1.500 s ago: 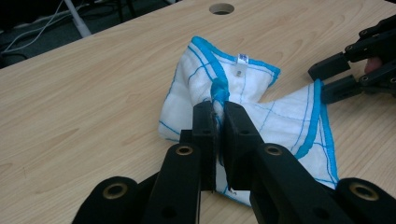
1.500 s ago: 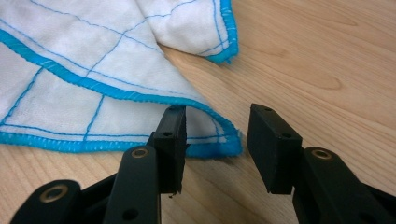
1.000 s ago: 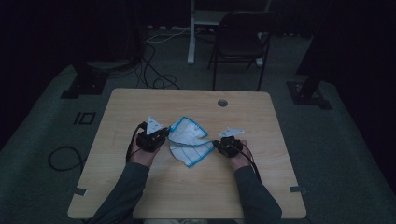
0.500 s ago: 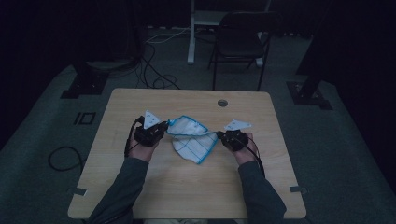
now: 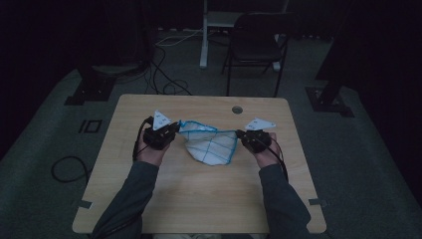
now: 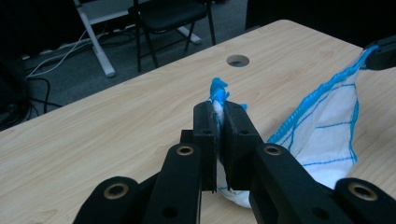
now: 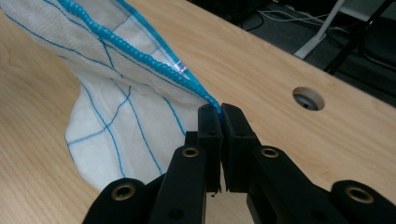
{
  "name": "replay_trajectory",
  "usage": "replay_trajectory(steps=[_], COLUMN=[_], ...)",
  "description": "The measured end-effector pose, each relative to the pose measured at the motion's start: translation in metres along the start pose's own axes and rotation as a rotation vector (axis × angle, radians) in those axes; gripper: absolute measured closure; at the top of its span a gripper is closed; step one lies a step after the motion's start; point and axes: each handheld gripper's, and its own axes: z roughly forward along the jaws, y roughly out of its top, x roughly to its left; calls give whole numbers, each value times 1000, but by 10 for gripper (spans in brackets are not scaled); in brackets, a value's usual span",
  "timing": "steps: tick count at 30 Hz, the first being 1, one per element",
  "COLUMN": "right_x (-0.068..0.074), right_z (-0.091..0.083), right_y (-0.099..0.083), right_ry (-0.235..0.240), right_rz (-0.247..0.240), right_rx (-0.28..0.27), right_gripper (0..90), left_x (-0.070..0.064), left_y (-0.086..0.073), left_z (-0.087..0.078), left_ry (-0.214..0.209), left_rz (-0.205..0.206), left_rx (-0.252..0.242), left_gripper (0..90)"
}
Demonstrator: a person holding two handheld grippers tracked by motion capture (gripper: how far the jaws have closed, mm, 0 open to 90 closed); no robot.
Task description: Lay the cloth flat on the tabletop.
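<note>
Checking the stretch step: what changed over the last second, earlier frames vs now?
Both tongs moved apart and toward the table's far side: the left tongs leftward, the right tongs rightward. The cloth, bunched between them before, is now pulled out, its blue top edge nearly taut and its body hanging to the table. Unchanged: each tongs stays shut on a cloth corner.

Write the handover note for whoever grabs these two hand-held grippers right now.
Left hand-held gripper: shut on one corner of the white cloth with blue stitched edge and grid lines.
Right hand-held gripper: shut on the opposite corner of that blue edge.
Cloth: stretched between both above the light wooden table; its lower part hangs down to the tabletop.
Done: both corners gripped, top edge pulled fairly taut.
Left: probably lay it out flat or fold it; keep both grips shut meanwhile.
</note>
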Motion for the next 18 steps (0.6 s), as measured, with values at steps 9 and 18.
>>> replay_trajectory(steps=[9, 18], right_x=[-5, -3], right_z=[-8, -19], right_y=[12, 15], right_ry=[-23, -34], right_rz=[-14, -32], right_rx=[-22, -36], right_gripper=[879, 879], left_x=[0, -12], left_y=[5, 5], left_z=[-4, -20], left_ry=[-3, -23], left_rz=[-7, -10], left_rx=[-14, -45], left_gripper=[854, 853])
